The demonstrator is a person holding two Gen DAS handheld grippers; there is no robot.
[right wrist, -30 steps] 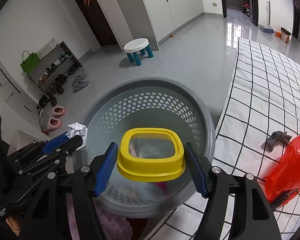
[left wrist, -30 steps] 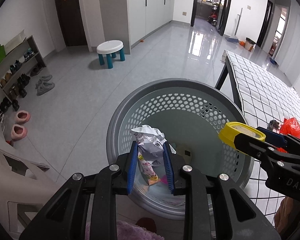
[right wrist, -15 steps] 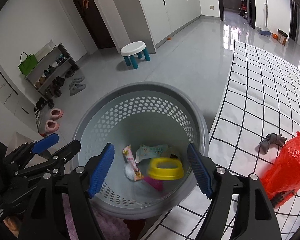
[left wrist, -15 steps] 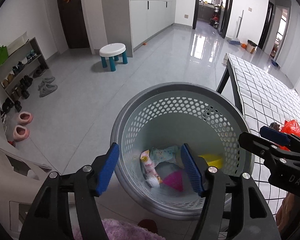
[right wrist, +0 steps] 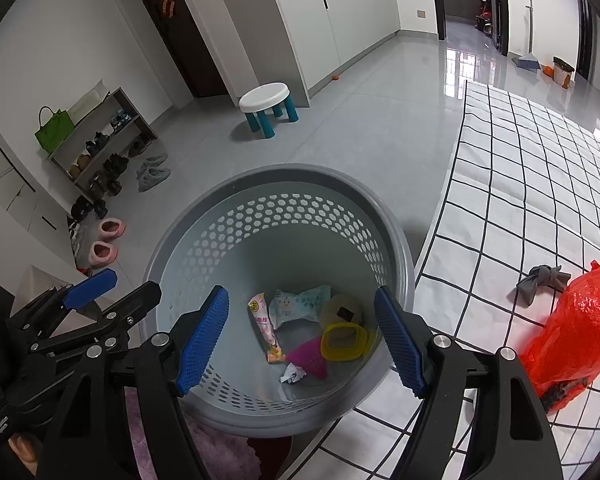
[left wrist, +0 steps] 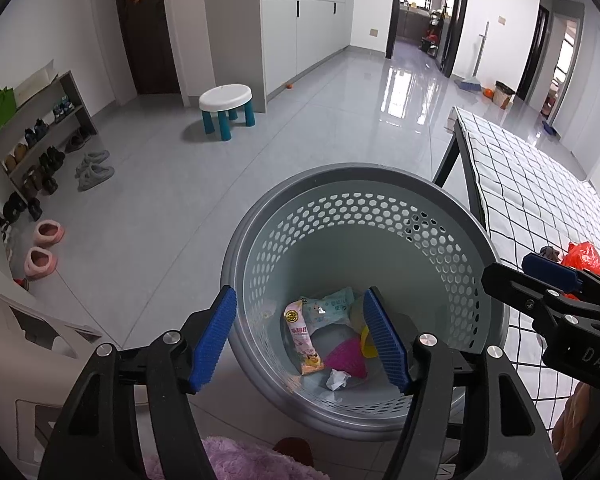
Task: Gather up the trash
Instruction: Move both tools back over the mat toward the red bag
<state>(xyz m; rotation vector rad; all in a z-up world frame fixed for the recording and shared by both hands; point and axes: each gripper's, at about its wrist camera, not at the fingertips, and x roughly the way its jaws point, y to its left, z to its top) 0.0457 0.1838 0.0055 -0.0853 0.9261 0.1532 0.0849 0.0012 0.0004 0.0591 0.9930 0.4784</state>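
A grey perforated basket stands on the floor beside the checked table. On its bottom lie a crumpled white paper, a yellow tub, a pink snack packet, a pale blue wipes pack and a magenta piece. My left gripper hovers over the basket's near rim, its jaws opening with nothing between them. My right gripper hangs above the basket too, open and holding nothing. Each gripper shows at the edge of the other's view.
The checked table on the right carries a red plastic bag and a knotted grey cloth. A white stool, a shoe rack and pink slippers stand on the floor to the left.
The left gripper opened and its crumpled paper dropped into the basket. The right gripper let go of the yellow tub, which now lies on the basket's bottom.
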